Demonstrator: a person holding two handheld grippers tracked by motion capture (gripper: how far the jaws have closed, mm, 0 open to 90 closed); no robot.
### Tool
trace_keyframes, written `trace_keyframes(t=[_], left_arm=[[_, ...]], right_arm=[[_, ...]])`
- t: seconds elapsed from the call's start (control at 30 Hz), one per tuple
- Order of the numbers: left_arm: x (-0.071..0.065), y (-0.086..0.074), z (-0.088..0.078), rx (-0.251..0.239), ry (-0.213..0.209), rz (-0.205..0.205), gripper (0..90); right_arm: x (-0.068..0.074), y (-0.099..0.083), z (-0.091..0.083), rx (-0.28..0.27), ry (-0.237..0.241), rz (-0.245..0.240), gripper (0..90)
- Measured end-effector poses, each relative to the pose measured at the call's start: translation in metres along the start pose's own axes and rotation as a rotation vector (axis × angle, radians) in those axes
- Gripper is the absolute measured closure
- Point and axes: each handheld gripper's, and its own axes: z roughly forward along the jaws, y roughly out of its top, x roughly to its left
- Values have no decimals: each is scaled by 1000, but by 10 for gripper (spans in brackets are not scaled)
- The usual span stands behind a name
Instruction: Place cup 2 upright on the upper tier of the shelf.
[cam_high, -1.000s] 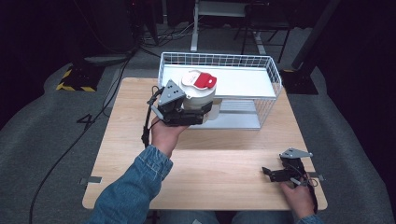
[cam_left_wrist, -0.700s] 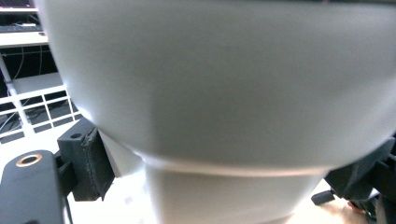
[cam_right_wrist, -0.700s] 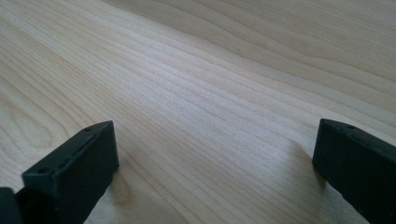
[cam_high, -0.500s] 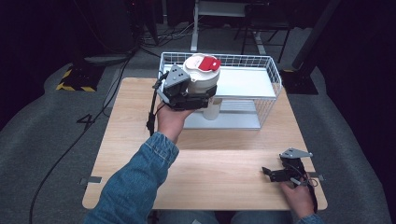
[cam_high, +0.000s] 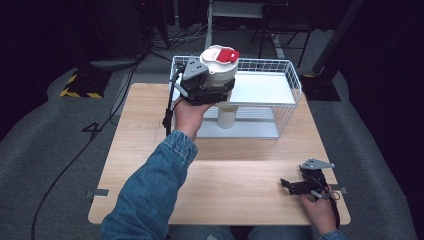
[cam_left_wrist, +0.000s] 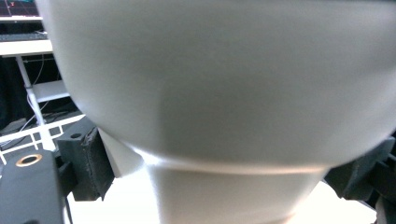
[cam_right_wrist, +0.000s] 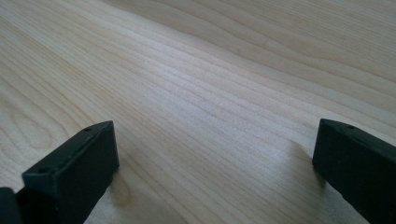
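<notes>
Left gripper (cam_high: 210, 90) pinches a white container (cam_high: 219, 75) with a red-tabbed lid (cam_high: 220, 54); its 2 jaws press the container's sides, as the left gripper view shows around the container (cam_left_wrist: 219, 93). Container is held upright in the air over the front left of the wire basket (cam_high: 290, 75), which sits at the far side of the wooden table (cam_high: 235, 175). Right gripper (cam_high: 295, 186) rests on the table near the right front corner, jaws spread wide, nothing between them, bare wood (cam_right_wrist: 210, 93) in the gap.

There are two grippers, left (cam_high: 212, 90) and right (cam_high: 295, 186), one white container (cam_high: 220, 75) with a red-tabbed lid, one wire basket (cam_high: 290, 80), and one wooden table (cam_high: 240, 175).
</notes>
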Motion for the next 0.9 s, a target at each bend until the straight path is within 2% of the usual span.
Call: trace_keyframes(t=[0.4, 0.57, 0.67, 0.9], left_arm=[[9, 9, 29, 5, 16, -22, 135], [12, 10, 41, 18, 34, -21, 135], [15, 9, 50, 20, 61, -12, 135], [22, 10, 67, 27, 89, -28, 135]], right_arm=[[0, 0, 0, -1, 0, 2, 3], [0, 0, 0, -2, 0, 0, 3], [0, 0, 0, -1, 0, 2, 3], [0, 0, 0, -2, 0, 1, 3]])
